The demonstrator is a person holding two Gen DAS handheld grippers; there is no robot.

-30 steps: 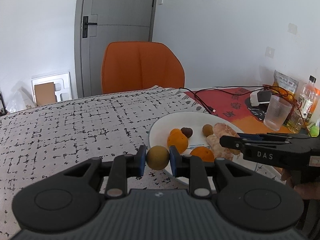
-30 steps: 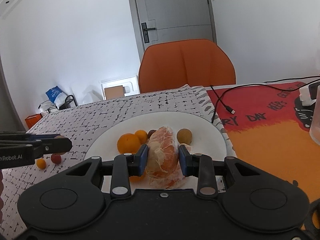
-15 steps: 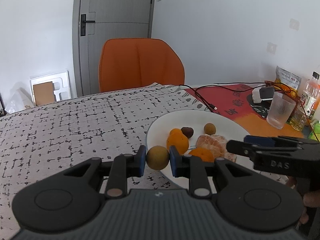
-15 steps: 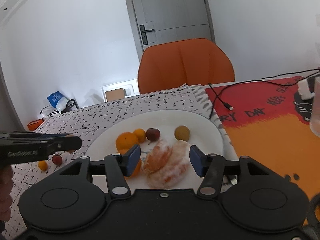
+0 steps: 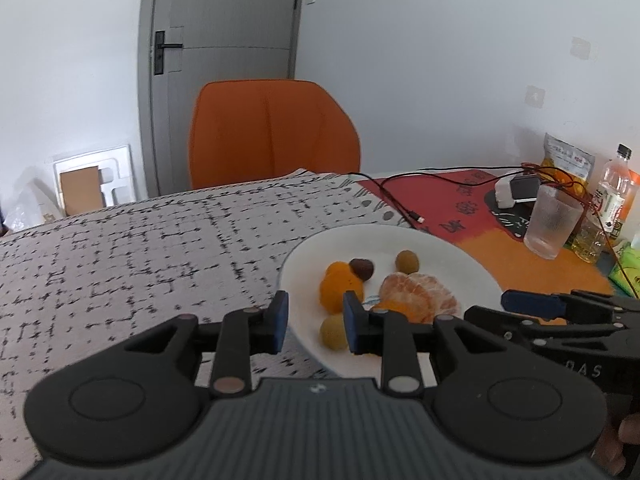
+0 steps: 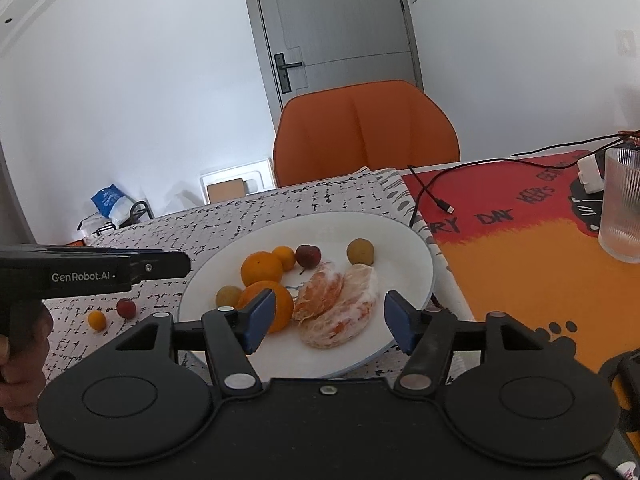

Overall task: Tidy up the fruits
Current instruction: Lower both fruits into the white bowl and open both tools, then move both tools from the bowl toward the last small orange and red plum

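Two grippers hover at the white plate (image 6: 416, 248), both letting go: your left gripper (image 5: 314, 322) is opening, the greenish-brown fruit (image 5: 334, 332) already loose on the near rim; your right gripper (image 6: 326, 322) is still spreading, pads clear of the peeled orange halves (image 6: 338, 306) on the plate's front. Back both straight out, keeping pads off the fruit. Small orange (image 6: 97, 319) and red fruit (image 6: 126, 307) wait left of the plate.

Crowded plate, open cloth to its left

Fruit filled the white plate (image 6: 416, 248); bare patterned tablecloth (image 5: 132, 256) lay open left, while a glass (image 6: 622, 216) and cable (image 6: 430, 188) blocked the far right.
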